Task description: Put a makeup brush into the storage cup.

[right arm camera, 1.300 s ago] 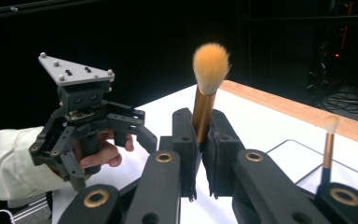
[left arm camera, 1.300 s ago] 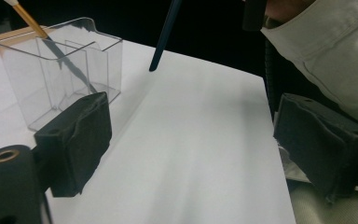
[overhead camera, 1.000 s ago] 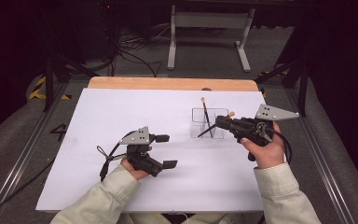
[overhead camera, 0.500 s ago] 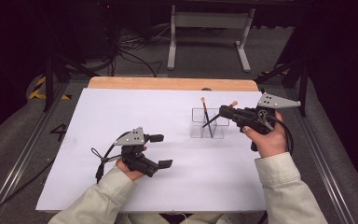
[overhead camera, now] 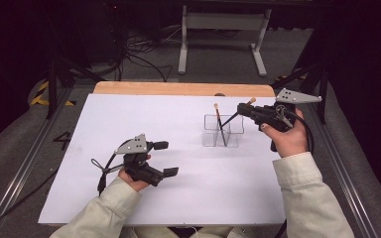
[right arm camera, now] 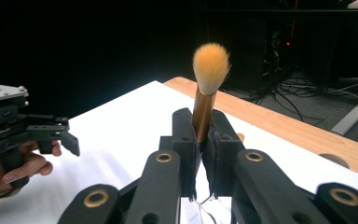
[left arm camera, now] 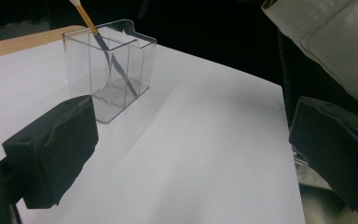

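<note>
A clear plastic holder (overhead camera: 222,131) with compartments stands on the white table (overhead camera: 129,114), right of centre. One brush (overhead camera: 219,121) leans inside it, its pale tip up. My right gripper (overhead camera: 243,110) is shut on a second brush (overhead camera: 251,101), whose dark handle slants down toward the holder. In the right gripper view the jaws (right arm camera: 200,140) pinch the gold ferrule, and the orange bristles of the brush (right arm camera: 209,70) stand above them. My left gripper (overhead camera: 165,158) rests open on the table, left of the holder. Its pads (left arm camera: 51,149) are wide apart with nothing between them, facing the holder (left arm camera: 107,65).
A strip of bare wood (overhead camera: 178,89) runs along the table's far edge. Beyond it are a metal stand (overhead camera: 223,22) and cables on a dark floor. A person's right sleeve (left arm camera: 326,42) hangs at the upper right of the left gripper view.
My right gripper has carried the held brush up and toward the far right, so its bristle tip stands higher. The left gripper has stayed put.
</note>
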{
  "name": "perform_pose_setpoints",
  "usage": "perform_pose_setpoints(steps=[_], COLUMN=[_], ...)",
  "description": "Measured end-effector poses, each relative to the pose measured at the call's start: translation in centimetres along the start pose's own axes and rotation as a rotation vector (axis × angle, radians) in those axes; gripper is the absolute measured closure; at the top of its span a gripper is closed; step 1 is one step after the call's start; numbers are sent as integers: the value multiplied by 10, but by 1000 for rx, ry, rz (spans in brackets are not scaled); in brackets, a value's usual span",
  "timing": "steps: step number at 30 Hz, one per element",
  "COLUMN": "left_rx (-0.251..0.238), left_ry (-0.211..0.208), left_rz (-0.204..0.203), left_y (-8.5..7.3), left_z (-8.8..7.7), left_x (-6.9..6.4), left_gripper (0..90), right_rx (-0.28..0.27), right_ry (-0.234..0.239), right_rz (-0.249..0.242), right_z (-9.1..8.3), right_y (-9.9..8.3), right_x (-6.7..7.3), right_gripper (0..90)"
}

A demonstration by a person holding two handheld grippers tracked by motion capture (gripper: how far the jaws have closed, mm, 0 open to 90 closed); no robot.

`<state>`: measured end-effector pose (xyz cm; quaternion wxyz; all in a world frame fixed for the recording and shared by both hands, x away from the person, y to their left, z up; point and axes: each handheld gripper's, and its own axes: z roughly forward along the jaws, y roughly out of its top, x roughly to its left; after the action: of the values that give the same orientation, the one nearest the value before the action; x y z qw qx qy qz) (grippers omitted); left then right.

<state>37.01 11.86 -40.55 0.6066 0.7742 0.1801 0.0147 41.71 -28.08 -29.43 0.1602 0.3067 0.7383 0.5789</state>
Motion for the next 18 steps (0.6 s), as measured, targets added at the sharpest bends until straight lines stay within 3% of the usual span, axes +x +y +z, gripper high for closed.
perform_pose_setpoints(steps=[4,18], left_rx=[-4,-15], left_ry=[8,9], left_rz=[9,-20], left_y=[0,-2], left_z=[-2,-5], left_x=[2,4], left_gripper=[17,15], right_rx=[9,88], right_ry=[-16,-63], right_rz=[1,-4], right_z=[1,16], right_y=[2,3], right_x=[-5,-14], right_gripper=[838,838])
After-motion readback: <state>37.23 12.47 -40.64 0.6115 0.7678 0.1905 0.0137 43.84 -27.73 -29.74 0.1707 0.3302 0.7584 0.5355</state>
